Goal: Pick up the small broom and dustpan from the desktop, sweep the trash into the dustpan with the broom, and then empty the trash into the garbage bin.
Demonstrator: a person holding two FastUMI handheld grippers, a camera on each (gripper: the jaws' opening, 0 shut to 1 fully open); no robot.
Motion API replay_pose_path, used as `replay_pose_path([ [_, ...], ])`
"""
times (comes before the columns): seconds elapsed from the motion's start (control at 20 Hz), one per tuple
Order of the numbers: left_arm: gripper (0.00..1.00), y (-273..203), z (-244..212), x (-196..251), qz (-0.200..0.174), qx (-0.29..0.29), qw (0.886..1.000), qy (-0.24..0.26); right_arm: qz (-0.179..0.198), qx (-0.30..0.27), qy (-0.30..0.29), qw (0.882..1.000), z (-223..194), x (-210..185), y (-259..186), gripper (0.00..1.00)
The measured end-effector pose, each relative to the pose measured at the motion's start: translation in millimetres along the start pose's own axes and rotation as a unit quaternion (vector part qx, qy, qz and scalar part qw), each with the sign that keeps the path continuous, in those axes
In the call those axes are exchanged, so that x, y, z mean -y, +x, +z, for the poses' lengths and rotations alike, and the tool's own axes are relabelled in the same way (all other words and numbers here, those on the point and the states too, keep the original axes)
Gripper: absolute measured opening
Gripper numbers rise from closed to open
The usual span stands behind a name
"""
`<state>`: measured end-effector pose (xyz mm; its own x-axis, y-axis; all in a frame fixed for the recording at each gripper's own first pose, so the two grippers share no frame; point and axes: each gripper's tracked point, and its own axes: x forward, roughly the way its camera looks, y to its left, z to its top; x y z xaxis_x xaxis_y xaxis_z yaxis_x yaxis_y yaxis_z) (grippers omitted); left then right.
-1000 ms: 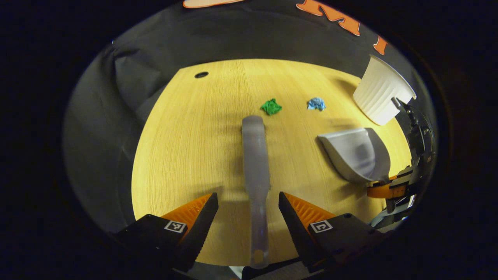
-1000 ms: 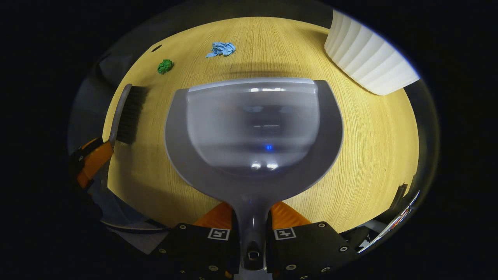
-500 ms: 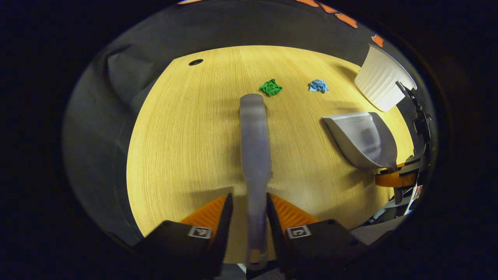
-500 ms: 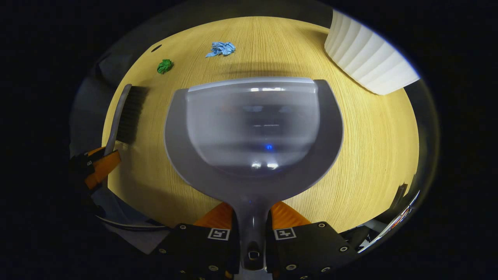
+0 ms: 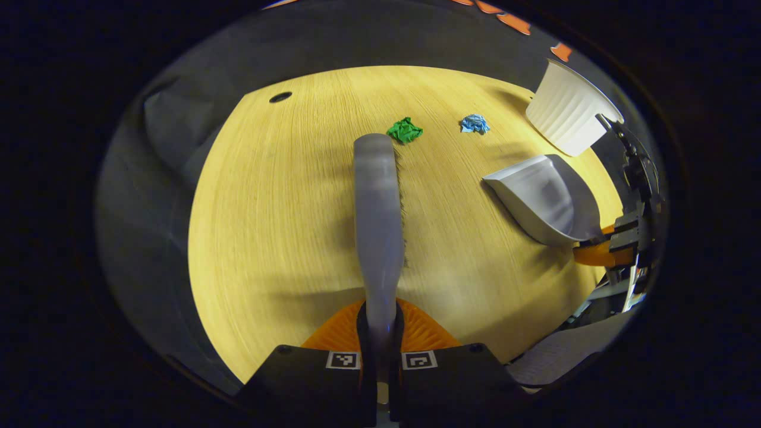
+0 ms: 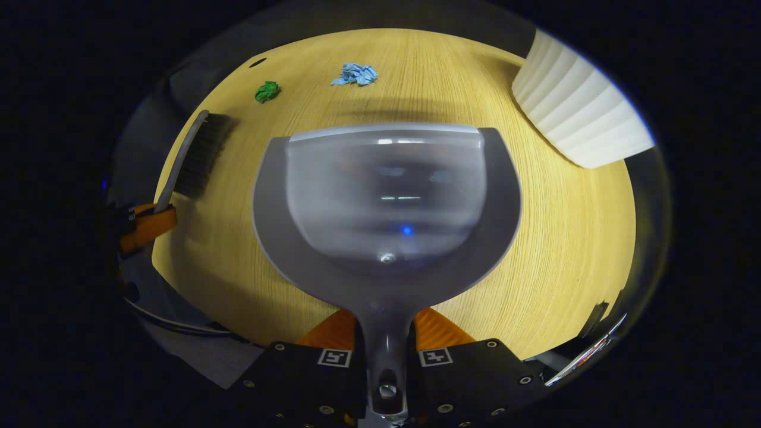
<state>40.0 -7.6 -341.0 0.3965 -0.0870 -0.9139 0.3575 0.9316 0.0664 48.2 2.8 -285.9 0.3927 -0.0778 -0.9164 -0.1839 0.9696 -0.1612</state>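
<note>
Left gripper [image 5: 380,333]: clamped tight on the broom [image 5: 377,220] handle, both fingers pressing it, head pointing straight out over the tabletop [image 5: 285,226]
Right gripper [image 6: 385,345]: closed on the dustpan [image 6: 386,208] handle, pan spread out right in front
Broom: smooth grey plastic back, dark bristles along one side, tip just short of the green wad [image 5: 405,129]
Dustpan: grey, rounded scoop, glossy inside
Trash: green wad plus a blue wad [image 5: 474,123], crumpled paper-ish, beyond both tools
Bin [image 5: 568,110]: white, ribbed, far right of the tabletop
Tabletop: pale wood grain
</note>
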Motion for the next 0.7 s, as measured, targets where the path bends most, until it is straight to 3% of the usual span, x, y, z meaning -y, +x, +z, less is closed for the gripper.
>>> replay_pose_path([
  [0.15,0.11,4.7,21.2,-10.2,-0.011,0.009,1.0,0.023,-0.017,0.009,-0.037,0.999,7.6,12.7,-1.9,0.24],
  [0.25,0.11,6.3,42.3,-19.9,-0.011,0.017,0.998,0.065,-0.02,0.01,-0.069,0.997,10.6,18.1,-2.8,0.24],
  [0.45,0.11,25.3,95.7,-55.5,0.02,0.021,0.985,0.172,-0.024,0.01,-0.099,0.995,15.6,23.1,-8.4,0.24],
  [0.7,0.11,61.5,153.1,-75.3,0.015,0.003,0.97,0.242,-0.012,0.006,-0.136,0.991,20.3,25.8,-9.9,0.24],
])
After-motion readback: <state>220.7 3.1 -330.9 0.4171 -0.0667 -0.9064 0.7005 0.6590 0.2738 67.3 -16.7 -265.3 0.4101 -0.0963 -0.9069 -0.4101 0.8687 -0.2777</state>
